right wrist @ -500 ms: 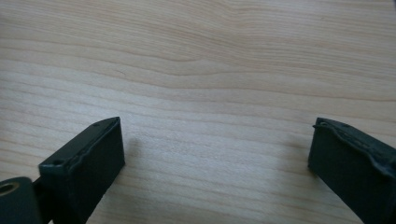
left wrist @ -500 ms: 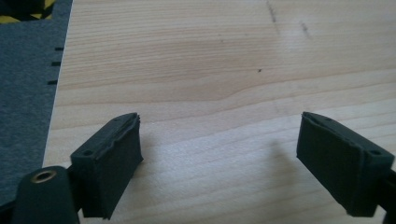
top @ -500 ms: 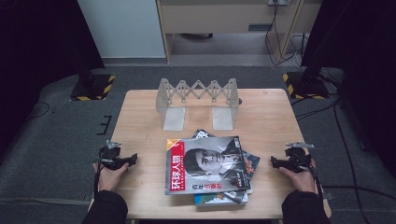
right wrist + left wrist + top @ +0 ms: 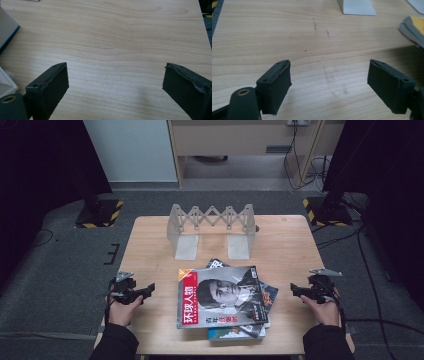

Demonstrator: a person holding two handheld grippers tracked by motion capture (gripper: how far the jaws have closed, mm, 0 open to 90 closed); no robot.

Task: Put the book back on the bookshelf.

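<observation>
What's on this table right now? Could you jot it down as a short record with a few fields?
Surface: wooden table
Centre: magazine stack, top cover showing a portrait and a red strip
Far side: grey expanding book rack, standing with nothing in it
Left gripper: at left of the stack, jaws open, holding nothing
Right gripper: at right of the stack, jaws open, holding nothing
Contact: neither gripper touches the magazines

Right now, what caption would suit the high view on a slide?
Two open hand-held grippers, left gripper and right gripper, flank a stack of magazines before an empty folding rack on a wooden table.
</observation>
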